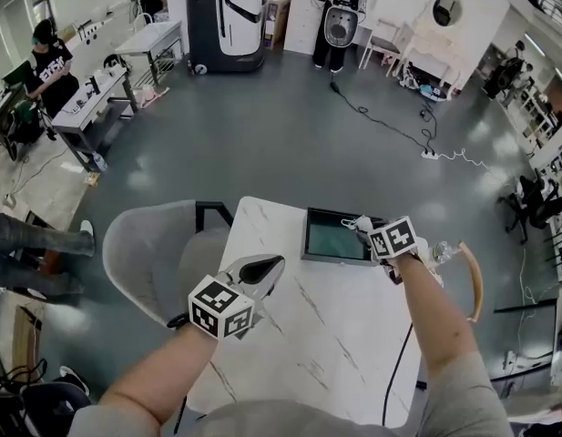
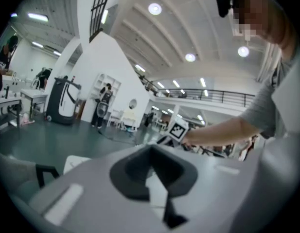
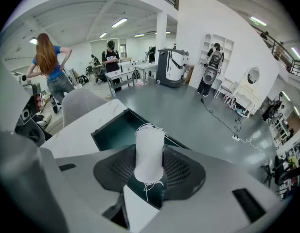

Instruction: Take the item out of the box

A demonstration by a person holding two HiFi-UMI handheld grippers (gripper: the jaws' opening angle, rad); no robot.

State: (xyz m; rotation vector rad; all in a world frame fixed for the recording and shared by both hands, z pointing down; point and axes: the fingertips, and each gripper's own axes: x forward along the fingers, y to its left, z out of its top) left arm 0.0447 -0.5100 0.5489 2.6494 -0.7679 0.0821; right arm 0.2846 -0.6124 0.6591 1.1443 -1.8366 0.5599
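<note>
The right gripper [image 3: 150, 168] is clamped on a small white cylindrical spool of thread [image 3: 150, 147] with loose strands at both ends, holding it upright above the open dark rectangular box with a teal inside [image 3: 111, 132]. That box sits at the far edge of a white marble-patterned table [image 1: 326, 326]. The left gripper [image 1: 262, 269] hovers over the table's near left part, well apart from the box, its jaws drawn together on nothing
</note>
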